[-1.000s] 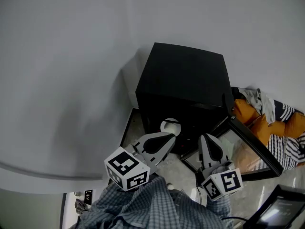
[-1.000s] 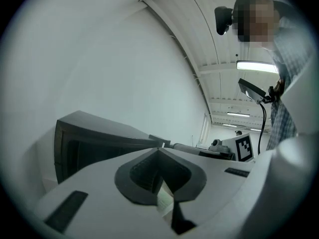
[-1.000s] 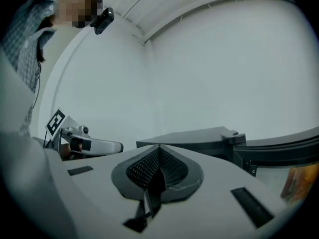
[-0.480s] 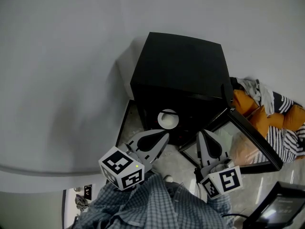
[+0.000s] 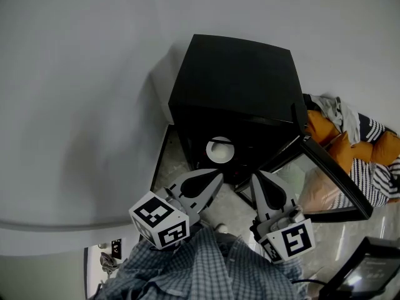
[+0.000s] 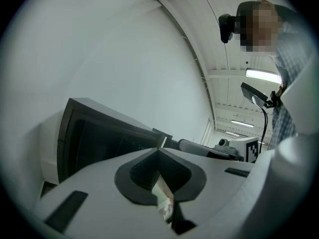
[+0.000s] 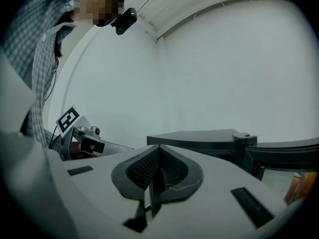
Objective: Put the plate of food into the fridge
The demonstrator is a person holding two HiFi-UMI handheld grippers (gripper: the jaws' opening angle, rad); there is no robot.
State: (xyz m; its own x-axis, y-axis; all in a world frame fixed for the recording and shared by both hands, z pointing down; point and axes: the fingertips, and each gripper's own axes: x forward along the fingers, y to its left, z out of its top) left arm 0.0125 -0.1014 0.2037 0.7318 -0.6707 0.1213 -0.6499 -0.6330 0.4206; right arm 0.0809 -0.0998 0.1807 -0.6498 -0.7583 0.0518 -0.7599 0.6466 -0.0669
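A white plate [image 5: 220,150] rests inside the black fridge [image 5: 237,80], just behind its open front; what lies on the plate I cannot make out. The fridge's glass door [image 5: 331,186] hangs wide open to the right. My left gripper [image 5: 219,175] is shut and empty, its tip a little short of the plate. My right gripper [image 5: 254,175] is shut on nothing beside it, in front of the fridge opening. The left gripper view shows its closed jaws [image 6: 159,151] with the fridge [image 6: 99,133] behind. In the right gripper view the closed jaws [image 7: 159,148] point past the fridge top [image 7: 199,136].
A heap of orange and striped fabric [image 5: 356,149] lies right of the fridge behind the door. A white wall [image 5: 75,74] fills the left and back. A dark device [image 5: 369,274] sits at the lower right. The person's checked sleeves [image 5: 206,267] fill the bottom edge.
Both grippers have drawn back from the fridge opening, and the gap between the left tip and the plate has grown. The right gripper has shifted slightly left. The plate stays inside.
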